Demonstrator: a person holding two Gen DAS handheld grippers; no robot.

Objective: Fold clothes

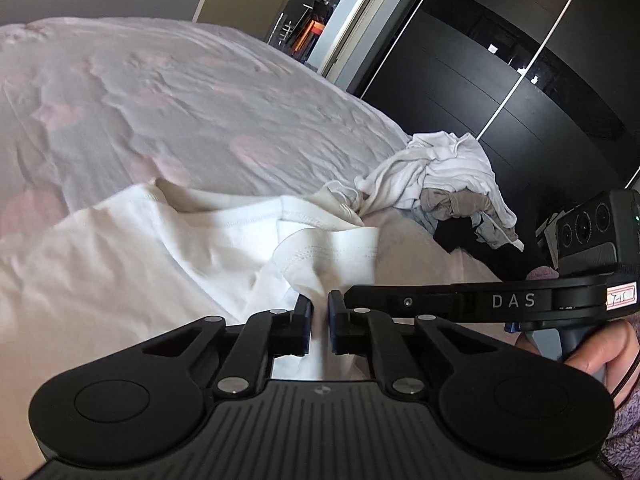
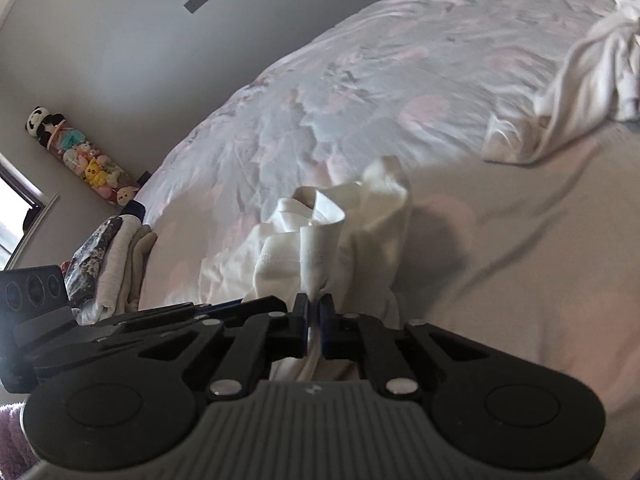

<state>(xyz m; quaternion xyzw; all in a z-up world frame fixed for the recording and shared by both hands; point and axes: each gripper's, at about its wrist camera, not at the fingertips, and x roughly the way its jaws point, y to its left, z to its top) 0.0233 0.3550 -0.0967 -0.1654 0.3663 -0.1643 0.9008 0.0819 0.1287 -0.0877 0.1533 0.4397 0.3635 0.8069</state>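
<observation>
White garment pinched by both tongs over the bed
The left tongs and right tongs each clamp a bunched, stitched hem of the white garment, which drapes rumpled onto the floral bed.

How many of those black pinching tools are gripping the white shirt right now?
2. The left tool pinches a hemmed edge of the white shirt on the bed; the right tool pinches another bunched edge close beside it. Both are shut on cloth.

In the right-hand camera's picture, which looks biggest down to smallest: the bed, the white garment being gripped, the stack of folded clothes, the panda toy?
1. Bed
2. White garment
3. Stack of folded clothes
4. Panda toy, though it sits farthest away.
</observation>
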